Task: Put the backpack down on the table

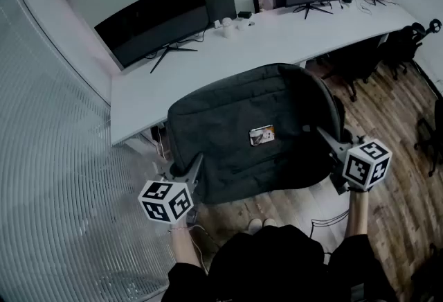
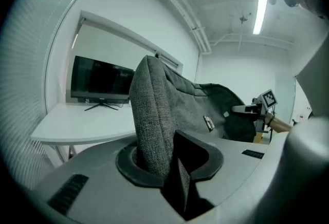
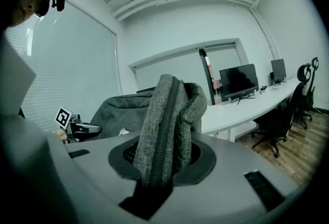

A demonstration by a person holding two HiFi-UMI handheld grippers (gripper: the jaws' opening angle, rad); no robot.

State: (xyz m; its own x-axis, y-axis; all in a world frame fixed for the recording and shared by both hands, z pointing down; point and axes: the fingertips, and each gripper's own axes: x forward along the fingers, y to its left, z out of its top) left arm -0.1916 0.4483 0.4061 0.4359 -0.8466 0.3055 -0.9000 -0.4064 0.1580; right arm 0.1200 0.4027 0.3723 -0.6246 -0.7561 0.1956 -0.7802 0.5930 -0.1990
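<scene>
Currently the left tool [image 1: 193,167] and right tool [image 1: 324,135] each clench a side of the backpack [image 1: 242,120], held over the near edge of the table [image 1: 277,37].

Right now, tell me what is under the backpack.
Below the near edge of the backpack, wooden floor and the person's shoes show. Its far part overlaps the white table. The table's edge there is covered, so whether the backpack rests on it cannot be told.

READABLE TEXT: none you can make out | tag [image 1: 261,135] on the backpack [image 1: 228,120] front: print too small to read | left cube [image 1: 166,201], right cube [image 1: 367,163]: black-and-white square marker patterns, no letters or numbers
</scene>
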